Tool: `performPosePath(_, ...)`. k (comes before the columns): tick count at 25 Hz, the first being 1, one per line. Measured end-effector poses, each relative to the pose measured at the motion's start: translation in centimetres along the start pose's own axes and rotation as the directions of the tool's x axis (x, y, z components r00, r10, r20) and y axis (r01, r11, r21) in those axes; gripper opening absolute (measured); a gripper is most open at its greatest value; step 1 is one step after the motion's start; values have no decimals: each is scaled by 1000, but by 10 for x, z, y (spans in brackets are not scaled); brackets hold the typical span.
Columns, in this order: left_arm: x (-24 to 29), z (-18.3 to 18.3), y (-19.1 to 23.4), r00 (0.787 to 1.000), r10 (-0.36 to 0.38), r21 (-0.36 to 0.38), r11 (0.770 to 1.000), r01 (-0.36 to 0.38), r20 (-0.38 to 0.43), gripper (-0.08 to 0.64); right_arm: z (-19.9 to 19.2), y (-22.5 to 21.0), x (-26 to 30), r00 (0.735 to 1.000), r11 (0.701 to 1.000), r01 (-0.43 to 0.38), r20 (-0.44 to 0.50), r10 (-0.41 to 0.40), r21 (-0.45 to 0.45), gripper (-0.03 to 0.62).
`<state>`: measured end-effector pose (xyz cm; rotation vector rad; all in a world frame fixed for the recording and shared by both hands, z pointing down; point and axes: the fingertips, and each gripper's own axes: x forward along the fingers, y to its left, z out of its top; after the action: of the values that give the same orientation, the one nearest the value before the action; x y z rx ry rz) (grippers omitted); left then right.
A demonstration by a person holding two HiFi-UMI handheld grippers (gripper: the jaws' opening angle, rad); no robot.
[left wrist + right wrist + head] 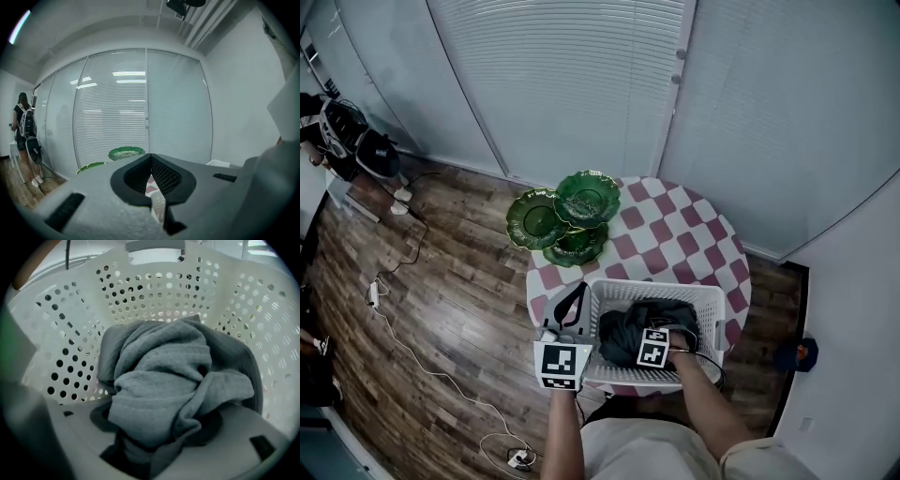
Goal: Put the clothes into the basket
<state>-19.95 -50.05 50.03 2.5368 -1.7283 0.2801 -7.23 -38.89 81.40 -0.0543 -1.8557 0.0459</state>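
Observation:
A white perforated basket (712, 298) stands on the near side of a round table with a red-and-white check cloth (675, 234). A dark grey garment (642, 314) lies bunched inside it. My right gripper (649, 330) reaches down into the basket. In the right gripper view, the garment (164, 376) bulges up between the jaws of the right gripper (154, 427), which stand wide. Both dark pads show beside the cloth, and the basket wall (154, 291) rises behind. My left gripper (581, 291) sits outside the basket's left corner. The tips of the left gripper (150, 157) meet, and a strip of basket wall (158, 208) shows through the gap behind them.
Three green plates (586, 197) overlap on the table's far left side, beyond the basket; two of them (125, 152) show ahead of the left gripper. Glass walls with blinds (572, 84) stand behind. A person with a backpack (23, 131) is at the far left. Cables (403, 337) trail over the wooden floor.

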Motion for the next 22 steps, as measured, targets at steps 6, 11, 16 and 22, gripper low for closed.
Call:
performPosePath(6, -9, -9, -5, 1000, -6, 5, 1000, 6, -22, 12, -2, -2, 0, 999, 1000, 16, 38, -17, 18, 361)
performPosePath(11, -14, -10, -6, 1000, -5, -1, 1000, 5, -9, 12, 9, -4, -19, 996, 996, 30, 80, -36, 84, 499)
performPosePath(16, -22, -3, -18, 1000, -25, 6, 1000, 25, 11, 12, 8, -6, -48, 991, 990, 108, 67, -115, 90, 500)
performPosePath(22, -37, 14, -24, 999, -18, 14, 1000, 17, 35, 12, 19, -17, -106, 936, 939, 294, 142, -321, 181, 499)
